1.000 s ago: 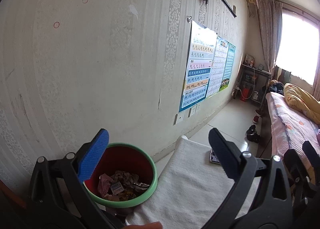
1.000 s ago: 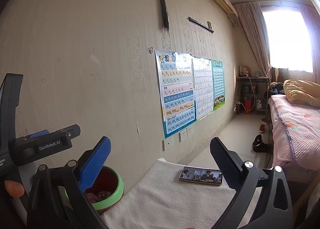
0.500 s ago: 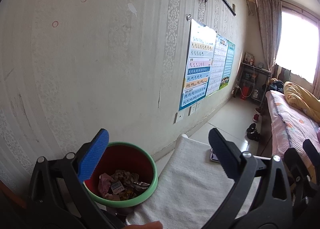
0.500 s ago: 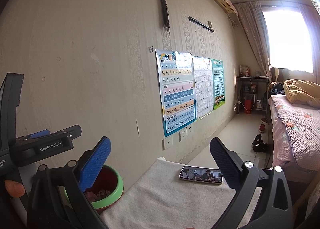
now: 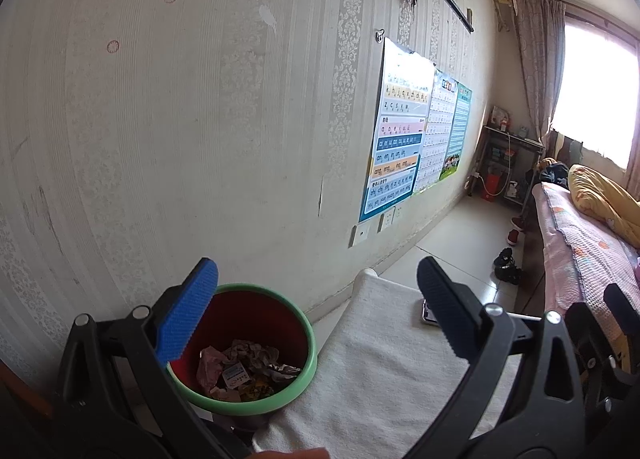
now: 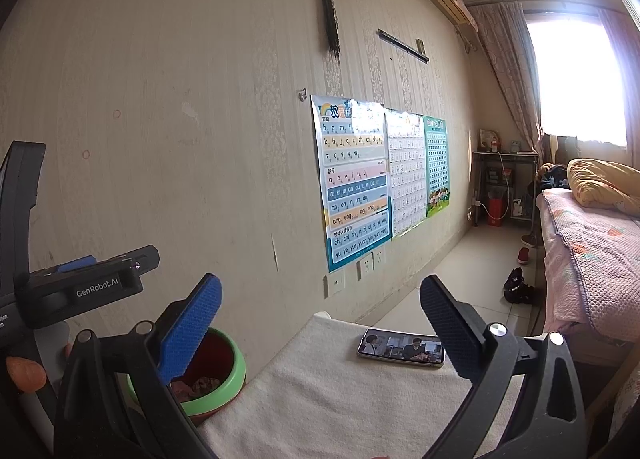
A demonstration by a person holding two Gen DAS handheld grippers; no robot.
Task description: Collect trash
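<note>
A red bin with a green rim point(image 5: 308, 359) stands by the wall, left of a white-towel-covered surface point(image 5: 380, 359). Crumpled wrappers and paper point(image 5: 244, 369) lie inside it. My left gripper point(image 5: 316, 299) is open and empty, held just above and in front of the bin. My right gripper point(image 6: 320, 307) is open and empty, over the towel; the bin point(image 6: 236, 375) shows low at its left, and the left gripper's body point(image 6: 80, 283) shows at the far left.
A phone point(image 6: 402, 351) with a lit screen lies on the towel's far end. Posters point(image 6: 356, 183) hang on the wallpapered wall. A bed point(image 6: 600, 251) stands at right, shoes point(image 6: 518, 291) on the tiled floor, a shelf point(image 6: 504, 187) under the window.
Nothing has visibly changed beyond a very slight drift of both views; both grippers stay open and empty.
</note>
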